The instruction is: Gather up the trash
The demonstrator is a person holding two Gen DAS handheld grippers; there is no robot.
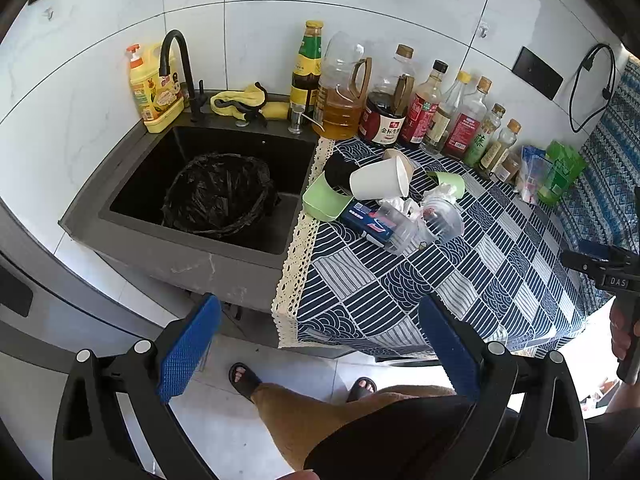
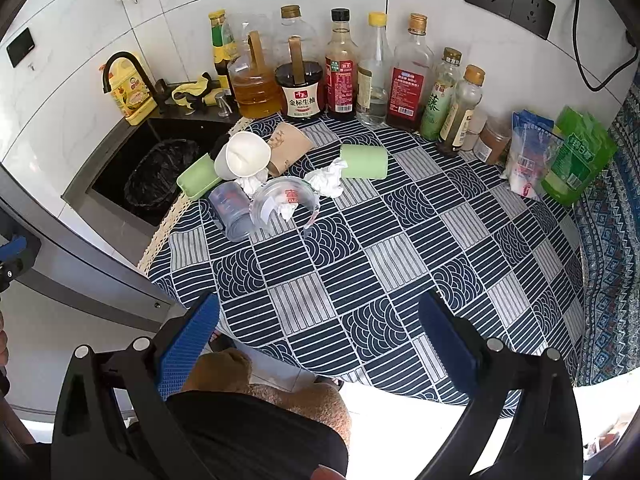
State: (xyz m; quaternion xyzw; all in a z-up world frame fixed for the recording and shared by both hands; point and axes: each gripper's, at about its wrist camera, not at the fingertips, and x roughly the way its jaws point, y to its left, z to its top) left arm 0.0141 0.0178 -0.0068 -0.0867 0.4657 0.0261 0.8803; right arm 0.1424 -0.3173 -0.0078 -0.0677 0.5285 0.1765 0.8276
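Your left gripper (image 1: 320, 354) is spread wide, holding nothing, at the bottom of the left wrist frame, off the tabletop's (image 1: 460, 292) front edge. Your right gripper (image 2: 318, 344) is likewise spread and empty, low in the right wrist frame, over the near edge of the patterned cloth.

The trash sits in one cluster at the cloth's left end, upper centre-left of both frames. A white cup (image 1: 380, 184) lies on its side, touching a brown cup (image 2: 290, 148) behind it. A green tray (image 1: 322, 200) sits at the cloth's edge nearest the sink (image 1: 132, 184). Two clear cups (image 2: 232, 210) lie tipped over in front, with crumpled tissue (image 2: 328, 178) among and just beside them. A blue box (image 1: 366, 222) lies under the clear cups in the left view. A green cup (image 2: 364, 161) lies on its side just right of the tissue.

The bin (image 1: 218, 194), lined with a black bag, stands inside the sink, left of the cluster. A row of bottles (image 2: 340, 68) lines the wall behind the trash.
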